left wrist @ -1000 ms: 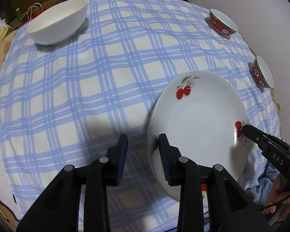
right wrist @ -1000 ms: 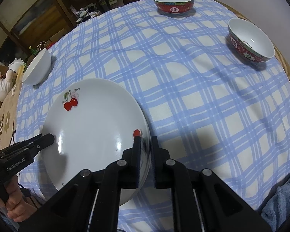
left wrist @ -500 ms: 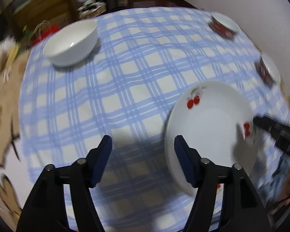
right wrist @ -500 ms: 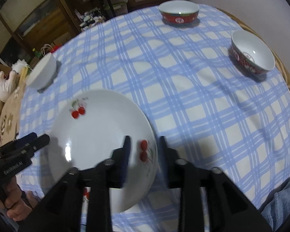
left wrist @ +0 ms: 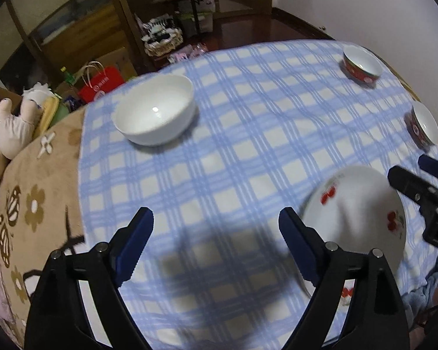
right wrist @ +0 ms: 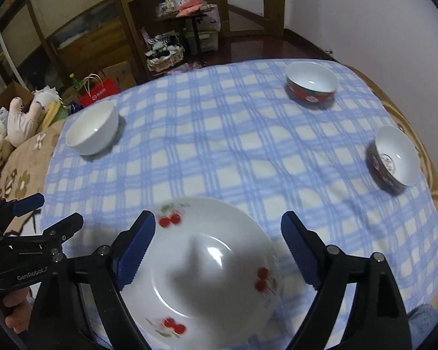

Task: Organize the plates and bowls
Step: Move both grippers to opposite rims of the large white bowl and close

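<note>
Right wrist view, cherry plate [right wrist: 207,265] on checked cloth [right wrist: 233,151], jaws apart

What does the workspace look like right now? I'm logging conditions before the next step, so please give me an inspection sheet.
Surface: round table under a blue checked cloth, beige flowered cover beneath.
Job's things: cherry plate at the near edge; white bowl far left; two red bowls far right. All apart, none stacked.
Clutter: nothing seen on the cloth.
Grippers: left gripper and right gripper have just been opening; both open, nothing between the fingers.
Cables: nothing seen.
Surroundings: wooden shelving, basket, red bag, plush toys.
</note>
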{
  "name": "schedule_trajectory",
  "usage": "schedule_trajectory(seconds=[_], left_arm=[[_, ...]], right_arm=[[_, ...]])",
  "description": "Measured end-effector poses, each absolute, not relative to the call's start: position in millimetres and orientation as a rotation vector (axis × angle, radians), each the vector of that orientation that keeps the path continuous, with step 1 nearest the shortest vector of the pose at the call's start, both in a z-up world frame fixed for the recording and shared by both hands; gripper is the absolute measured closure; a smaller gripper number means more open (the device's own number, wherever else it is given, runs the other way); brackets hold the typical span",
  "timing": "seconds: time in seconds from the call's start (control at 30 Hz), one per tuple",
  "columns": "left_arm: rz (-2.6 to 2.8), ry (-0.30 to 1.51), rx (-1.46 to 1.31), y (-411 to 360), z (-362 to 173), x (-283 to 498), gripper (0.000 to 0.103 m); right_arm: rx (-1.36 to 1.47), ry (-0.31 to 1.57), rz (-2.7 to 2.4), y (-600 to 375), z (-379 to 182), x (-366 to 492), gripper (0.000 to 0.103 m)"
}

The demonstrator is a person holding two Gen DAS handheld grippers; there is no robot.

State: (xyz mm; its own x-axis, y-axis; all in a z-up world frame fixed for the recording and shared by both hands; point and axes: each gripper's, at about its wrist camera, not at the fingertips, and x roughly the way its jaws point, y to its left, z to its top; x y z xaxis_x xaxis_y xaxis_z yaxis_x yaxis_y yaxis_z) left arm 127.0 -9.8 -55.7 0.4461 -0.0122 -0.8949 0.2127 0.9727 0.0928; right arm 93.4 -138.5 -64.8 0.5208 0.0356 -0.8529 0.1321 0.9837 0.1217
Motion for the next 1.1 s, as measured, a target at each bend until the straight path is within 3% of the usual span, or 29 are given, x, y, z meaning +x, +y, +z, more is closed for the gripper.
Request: schedule_trajectory(seconds=[0.4,1.1], left_arm=[[-0.109,1.082,0.104,47.8,-41.6,174.8,0.016],[-0.006,1.094,-0.01,124.6,-63.8,269.9,0.017]], right_arm=[[0.182,0.948,-0.036,-116.2,-65.5,138.4,0.011],[0.221,0.939,0.118,-68.4,-66.8,247.4,0.011]])
